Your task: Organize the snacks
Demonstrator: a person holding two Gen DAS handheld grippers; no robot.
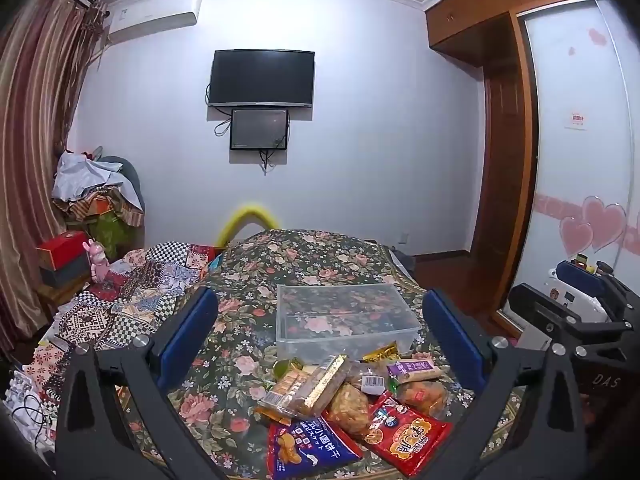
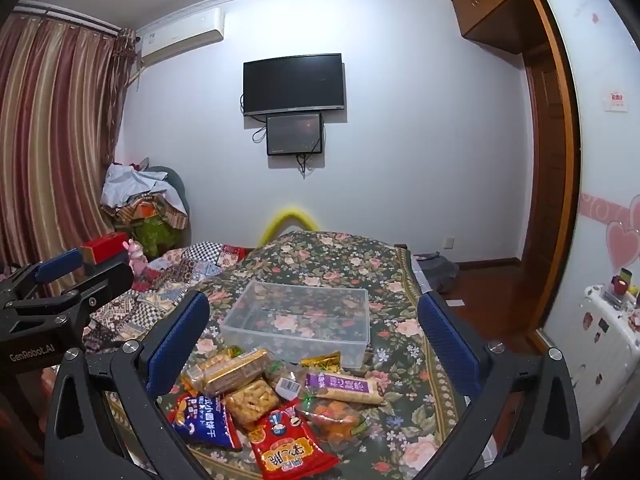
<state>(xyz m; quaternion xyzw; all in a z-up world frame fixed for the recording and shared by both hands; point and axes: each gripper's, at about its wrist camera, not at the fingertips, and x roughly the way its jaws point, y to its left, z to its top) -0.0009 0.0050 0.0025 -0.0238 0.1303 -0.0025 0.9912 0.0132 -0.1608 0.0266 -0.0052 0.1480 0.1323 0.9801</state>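
A pile of snack packets lies on the floral bedspread: a blue biscuit bag (image 1: 310,446) (image 2: 208,420), a red bag (image 1: 404,436) (image 2: 286,446), a purple-labelled bar (image 1: 414,370) (image 2: 346,388), and clear packs of crackers (image 1: 308,386) (image 2: 234,370). An empty clear plastic box (image 1: 344,320) (image 2: 300,322) stands just behind the pile. My left gripper (image 1: 320,332) is open above the pile, holding nothing. My right gripper (image 2: 312,332) is open too, also empty, hovering over the pile. Each gripper shows at the edge of the other's view.
A patchwork quilt (image 1: 132,292) lies left of the bedspread. A red box (image 1: 64,250) and a pink toy (image 1: 96,260) sit at the far left. A white cabinet (image 2: 608,344) stands on the right by the wardrobe.
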